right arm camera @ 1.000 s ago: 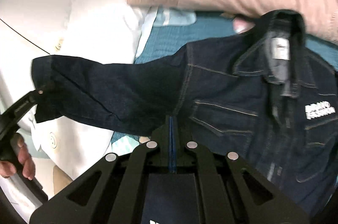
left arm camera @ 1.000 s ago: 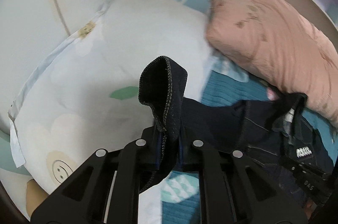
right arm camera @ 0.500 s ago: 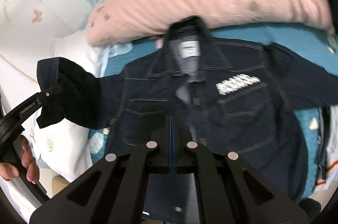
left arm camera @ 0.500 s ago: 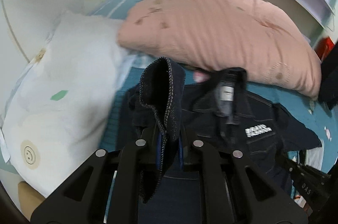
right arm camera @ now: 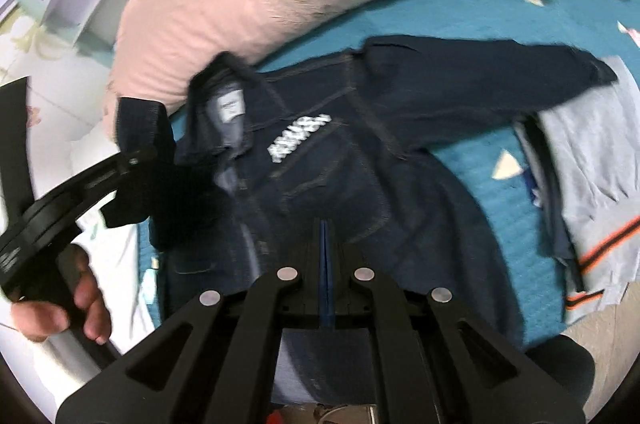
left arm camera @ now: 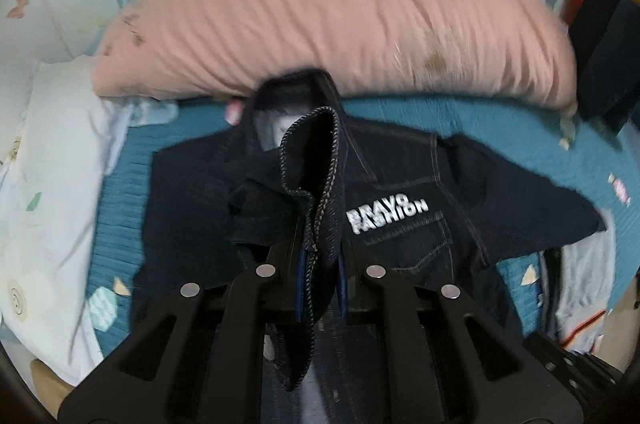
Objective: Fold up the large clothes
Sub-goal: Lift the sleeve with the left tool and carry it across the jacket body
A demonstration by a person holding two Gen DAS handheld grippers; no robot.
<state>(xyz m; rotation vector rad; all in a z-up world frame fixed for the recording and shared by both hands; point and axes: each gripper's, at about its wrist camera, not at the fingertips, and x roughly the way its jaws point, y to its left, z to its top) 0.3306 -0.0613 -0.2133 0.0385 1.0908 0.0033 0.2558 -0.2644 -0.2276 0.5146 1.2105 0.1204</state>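
Dark denim jacket [left arm camera: 400, 224], one sleeve raised

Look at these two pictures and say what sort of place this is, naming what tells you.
Most likely a bedroom: a denim jacket lies on a bed with a teal quilt, a pink duvet and a white pillow.

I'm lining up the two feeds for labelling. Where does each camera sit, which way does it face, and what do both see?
Left wrist: on the left gripper, looking steeply down along its jaws, shut on a sleeve cuff, over the denim jacket; no hand shows.
Right wrist: on the right gripper, jaws shut on the jacket's hem, looking down across the bed; a hand holding the left gripper shows at left.
Shared: jacket, its white logo, pink quilt.
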